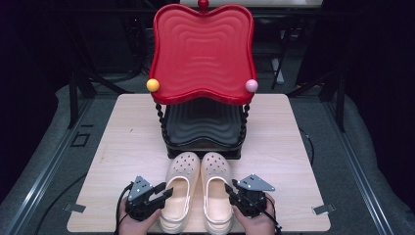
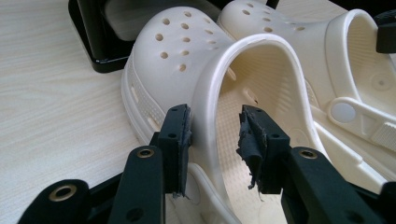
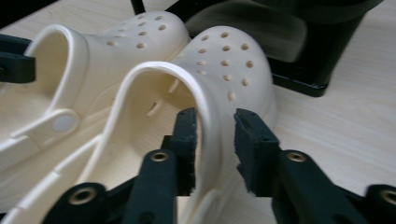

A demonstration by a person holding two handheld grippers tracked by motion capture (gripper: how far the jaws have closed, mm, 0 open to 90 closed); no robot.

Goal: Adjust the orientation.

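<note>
**Both tools straddle the clog rims at the near edge**

Your two cream clogs sit side by side at the near edge of the surface (image 1: 293, 147), toes pointing to the far edge and almost touching the black base of the stand. The left clog (image 1: 180, 191) and the right clog (image 1: 216, 188) lie just beside each other, soles down.

Your left tool (image 1: 164, 193) reaches in from the outer side of the left clog. Its jaws stand partly apart across the clog's side rim: the outer pad looks to touch the rim, the inner pad hangs clear inside the opening, so nothing is clamped.

Your right tool (image 1: 230, 188) does the same on the right clog's outer rim. One pad sits against the inside of the wall, the other stands off from the outside; the jaws are loose, not gripping.

Behind the clogs rises the stand, with a black tray (image 1: 203, 122) low down and a red tray (image 1: 203, 51) above it, toward the far edge.
</note>
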